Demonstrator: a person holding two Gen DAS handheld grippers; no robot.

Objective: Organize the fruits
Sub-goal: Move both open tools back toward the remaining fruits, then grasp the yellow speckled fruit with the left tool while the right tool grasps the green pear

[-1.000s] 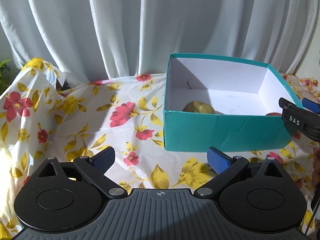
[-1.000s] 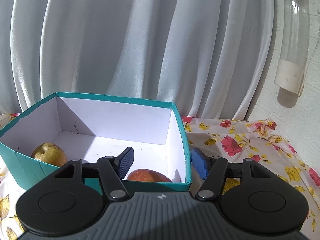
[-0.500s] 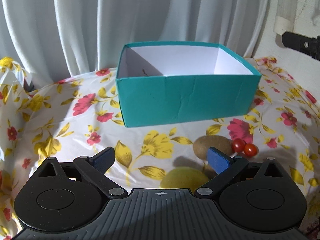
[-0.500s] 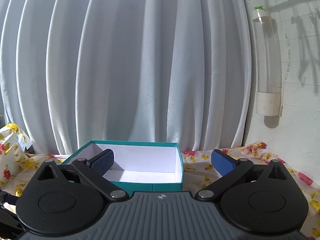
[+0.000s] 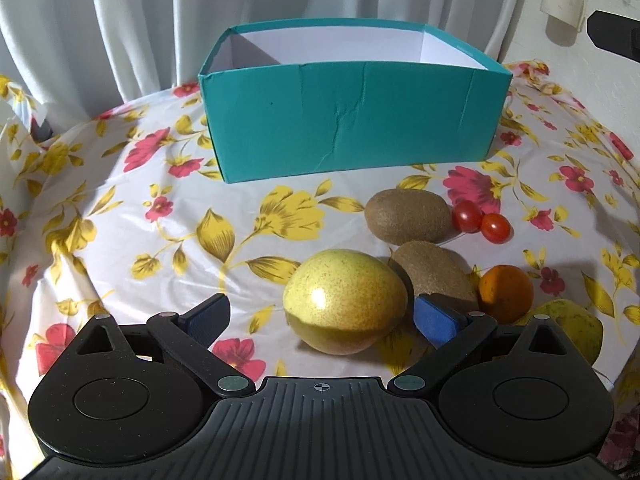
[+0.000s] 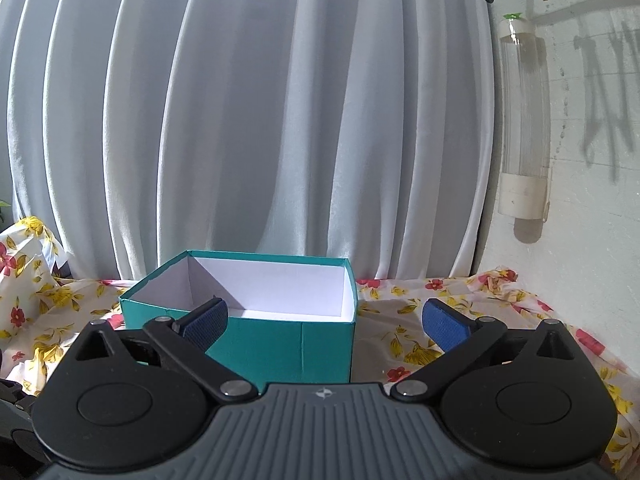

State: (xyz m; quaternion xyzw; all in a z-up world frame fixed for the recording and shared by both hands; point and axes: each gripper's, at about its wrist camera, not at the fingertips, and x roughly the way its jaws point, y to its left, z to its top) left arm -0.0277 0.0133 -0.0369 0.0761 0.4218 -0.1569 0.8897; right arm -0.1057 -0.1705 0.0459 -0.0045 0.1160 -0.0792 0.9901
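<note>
The left gripper (image 5: 320, 316) has descended from the teal box (image 5: 352, 120) to straddle the yellow pear (image 5: 345, 300) — jaws wide, nothing gripped — while the right gripper (image 6: 324, 322), empty, has just been opening.

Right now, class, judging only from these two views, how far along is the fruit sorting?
Done: nothing can be confirmed; the floor of the teal box is hidden. In hand: nothing. The left gripper is open around the yellow pear without pressing it; the right gripper is open, empty. Left: two kiwis, two cherry tomatoes, an orange and a green fruit remain on the tablecloth.
</note>
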